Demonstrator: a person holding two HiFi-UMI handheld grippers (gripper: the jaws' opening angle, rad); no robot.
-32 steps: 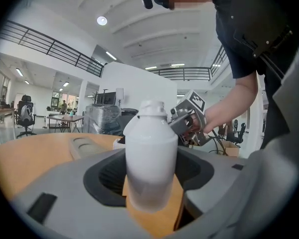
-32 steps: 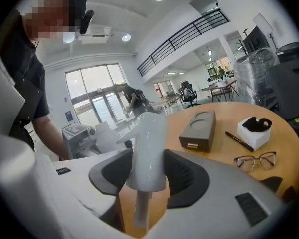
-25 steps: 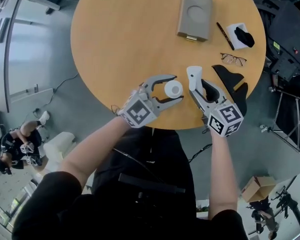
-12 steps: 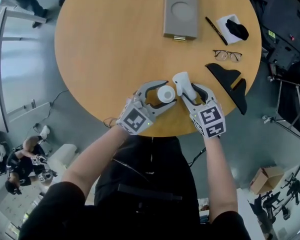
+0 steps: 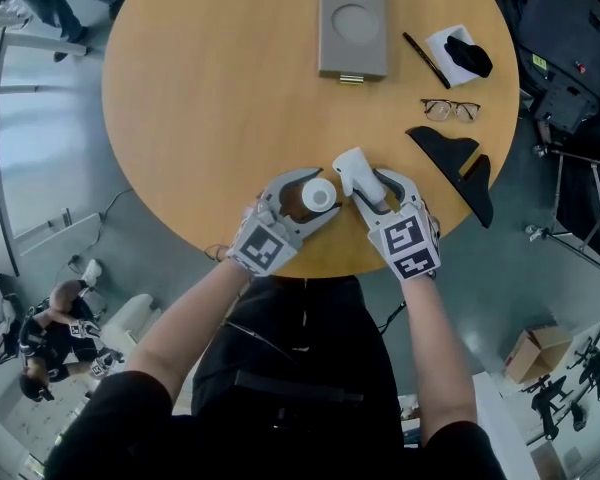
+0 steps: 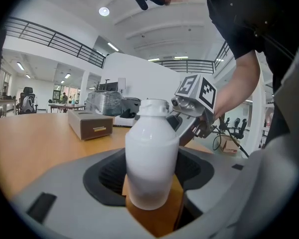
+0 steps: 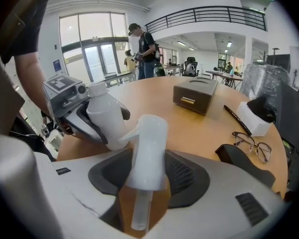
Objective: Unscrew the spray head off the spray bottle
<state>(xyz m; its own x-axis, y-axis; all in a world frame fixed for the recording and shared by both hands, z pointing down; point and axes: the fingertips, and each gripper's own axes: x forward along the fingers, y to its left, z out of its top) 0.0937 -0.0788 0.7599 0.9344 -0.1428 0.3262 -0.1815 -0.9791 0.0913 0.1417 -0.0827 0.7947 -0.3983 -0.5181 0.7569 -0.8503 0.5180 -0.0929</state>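
Note:
A white spray bottle (image 5: 317,196) with a bare neck stands upright near the round table's front edge, and my left gripper (image 5: 302,194) is shut on its body. In the left gripper view the bottle (image 6: 150,161) fills the space between the jaws. The white spray head (image 5: 352,171) is off the bottle, just to its right, with my right gripper (image 5: 368,184) shut on it. Its clear dip tube hangs free below the spray head (image 7: 148,148) in the right gripper view, where the bottle (image 7: 107,118) shows a little to the left.
A grey box (image 5: 352,23) lies at the far side of the wooden table (image 5: 200,98). To the right are a pen (image 5: 420,58), a white pad with a black item (image 5: 462,56), glasses (image 5: 450,110) and a black stand (image 5: 458,163). The table's front edge runs just under both grippers.
Both grippers have drawn closer together and a little toward the table's front edge. The spray head stays beside the bottle, and both grips are unchanged.

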